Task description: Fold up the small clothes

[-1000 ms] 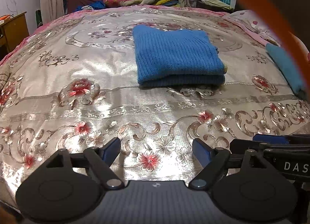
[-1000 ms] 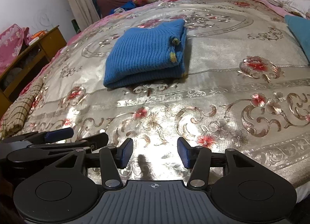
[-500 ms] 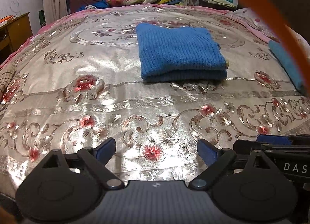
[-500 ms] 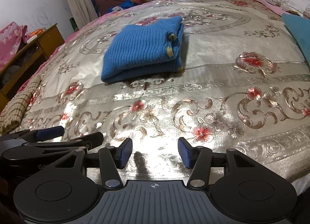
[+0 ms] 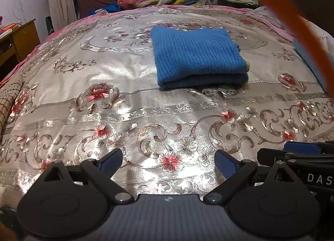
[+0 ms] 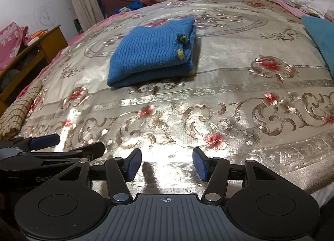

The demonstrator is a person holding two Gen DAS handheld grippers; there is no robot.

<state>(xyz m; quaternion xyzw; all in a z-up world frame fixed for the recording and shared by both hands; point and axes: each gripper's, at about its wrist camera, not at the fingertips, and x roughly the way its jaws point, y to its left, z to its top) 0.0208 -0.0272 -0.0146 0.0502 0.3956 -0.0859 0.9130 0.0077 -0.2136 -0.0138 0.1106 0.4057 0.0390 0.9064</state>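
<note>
Nearest to the cameras, the left gripper [image 5: 168, 162] is seen with its jaws spread wide, having just been opening, and nothing lies between them. The right gripper [image 6: 167, 165] is likewise released, its jaws having just been opening, with only the bedspread [image 6: 219, 99] showing in the gap. Both are held side by side over the near edge of the bed and tilted down toward the silvery, flower-patterned cover; the tip of the right gripper is seen at the right margin of the left wrist view.

Further on, well apart from both grippers, the blue knitted sweater [image 5: 198, 57] is laid near the middle of the bedspread. It is folded into a compact rectangle of several layers, with yellow trim visible at its right edge in the right wrist view.

At the left edge a checked cloth [image 6: 17, 113] is seen, and at the right edge a teal cloth [image 6: 321, 38]. No containers can be made out.
</note>
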